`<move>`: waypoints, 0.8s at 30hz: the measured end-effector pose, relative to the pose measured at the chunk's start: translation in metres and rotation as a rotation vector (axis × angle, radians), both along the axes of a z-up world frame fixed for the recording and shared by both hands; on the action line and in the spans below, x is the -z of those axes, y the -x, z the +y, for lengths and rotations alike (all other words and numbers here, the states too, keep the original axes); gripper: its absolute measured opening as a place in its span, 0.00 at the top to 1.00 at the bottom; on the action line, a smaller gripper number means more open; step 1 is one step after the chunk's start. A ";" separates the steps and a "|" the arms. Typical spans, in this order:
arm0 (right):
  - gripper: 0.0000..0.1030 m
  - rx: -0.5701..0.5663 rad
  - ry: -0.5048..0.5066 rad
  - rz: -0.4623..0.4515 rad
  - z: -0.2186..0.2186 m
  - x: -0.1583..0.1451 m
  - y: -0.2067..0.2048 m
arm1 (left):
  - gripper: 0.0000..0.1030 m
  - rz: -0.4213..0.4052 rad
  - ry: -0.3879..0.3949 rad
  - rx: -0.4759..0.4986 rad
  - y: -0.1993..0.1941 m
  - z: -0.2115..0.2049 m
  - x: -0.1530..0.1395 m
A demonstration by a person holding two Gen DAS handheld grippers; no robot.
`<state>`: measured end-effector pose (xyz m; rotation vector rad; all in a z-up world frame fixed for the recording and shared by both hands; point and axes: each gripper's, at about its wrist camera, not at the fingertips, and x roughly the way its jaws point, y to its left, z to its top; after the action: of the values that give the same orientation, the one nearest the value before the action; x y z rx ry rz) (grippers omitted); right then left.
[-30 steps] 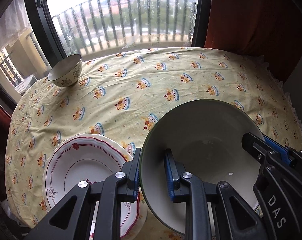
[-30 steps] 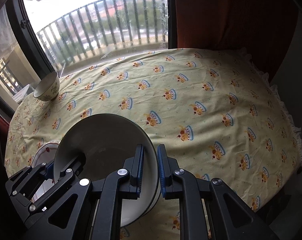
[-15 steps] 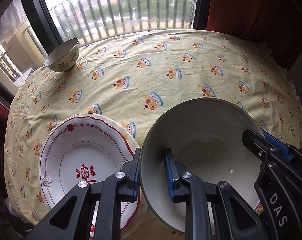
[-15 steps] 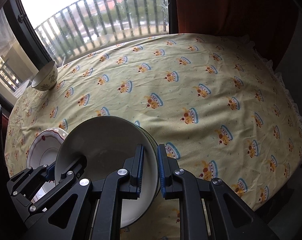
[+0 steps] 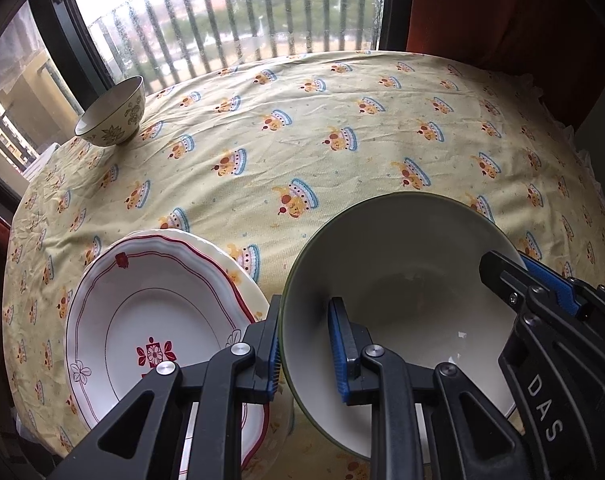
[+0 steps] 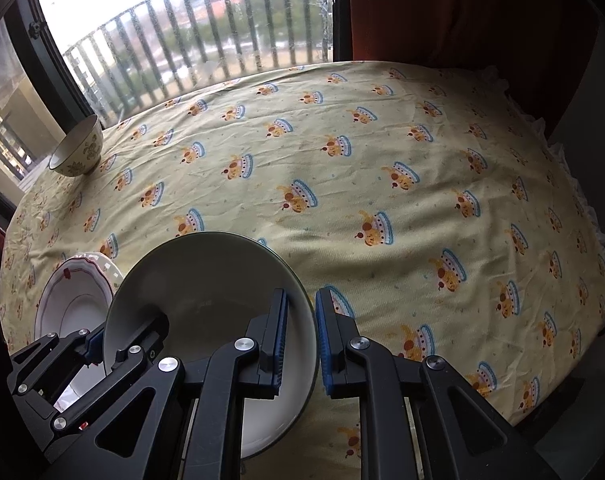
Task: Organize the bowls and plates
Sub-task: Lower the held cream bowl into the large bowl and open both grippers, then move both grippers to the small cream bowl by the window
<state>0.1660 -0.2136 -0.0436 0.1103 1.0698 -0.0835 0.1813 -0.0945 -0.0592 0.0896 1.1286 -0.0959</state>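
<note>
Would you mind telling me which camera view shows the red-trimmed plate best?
The left wrist view: the red-trimmed plate shows its centre motif and most of its rim. The right wrist view catches only a sliver behind the large bowl.

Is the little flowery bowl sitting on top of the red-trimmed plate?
No, the little flowery bowl stands alone by the window, far from the red-trimmed plate.

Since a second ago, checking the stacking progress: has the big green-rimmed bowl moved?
Yes. The green-rimmed bowl, clamped by both grippers, has come down toward the tablecloth, and more of the red-trimmed plate beside it now shows.
</note>
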 end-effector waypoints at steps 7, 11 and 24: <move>0.79 0.002 0.034 0.006 0.006 0.002 -0.003 | 0.64 0.033 0.078 0.015 0.000 0.007 0.004; 0.69 -0.004 0.023 0.022 0.007 0.001 -0.004 | 0.62 0.031 0.120 0.026 0.002 0.014 -0.002; 0.35 0.064 0.040 -0.057 0.043 -0.035 -0.002 | 0.34 -0.010 0.144 0.038 -0.004 0.062 -0.027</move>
<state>0.1683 -0.1704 -0.0084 0.1096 1.0075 -0.1583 0.1853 -0.0327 -0.0326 -0.0163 1.1068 -0.2098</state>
